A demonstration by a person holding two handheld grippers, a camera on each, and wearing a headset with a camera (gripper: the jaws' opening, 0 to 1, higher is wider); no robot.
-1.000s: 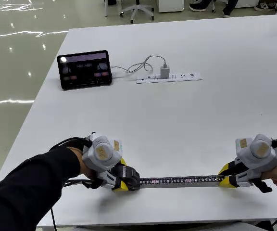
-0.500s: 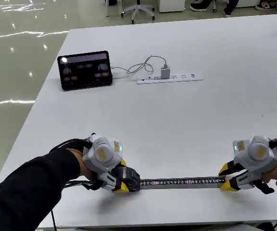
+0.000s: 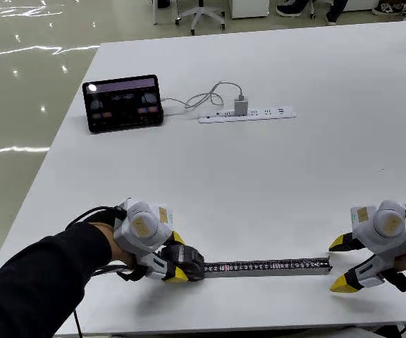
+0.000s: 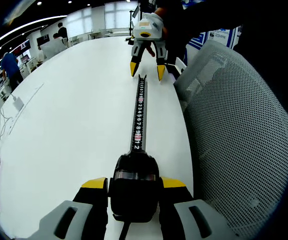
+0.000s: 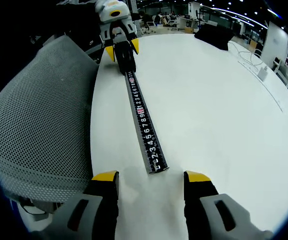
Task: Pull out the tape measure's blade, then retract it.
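Toward the left along the near edge of the white table (image 3: 294, 176), clamped firmly: tape measure (image 3: 183, 262) between the jaws of the left gripper (image 3: 178, 262), its black case (image 4: 134, 192) pinched on both sides and resting on the tabletop. Running rightward from there, flat on the surface with the numbers up, blade (image 3: 266, 266) drawn out to a good length. At its far end, just short of the right gripper (image 3: 340, 264): hooked tip (image 5: 156, 167) lying free, touched by neither jaw. Jaws there spread wide, holding nothing, with the tip just ahead of the gap between them in the right gripper view. Farther back on the table, well apart from the work: tablet (image 3: 123, 102) and power strip (image 3: 249, 113) with a charger plugged in. Judging by this, pull-out done, tip free of any grip, retraction not yet done. Probably needs only the blade running back into the case, with the case held steady on the left; worth watching for a whipping tip on the way in.
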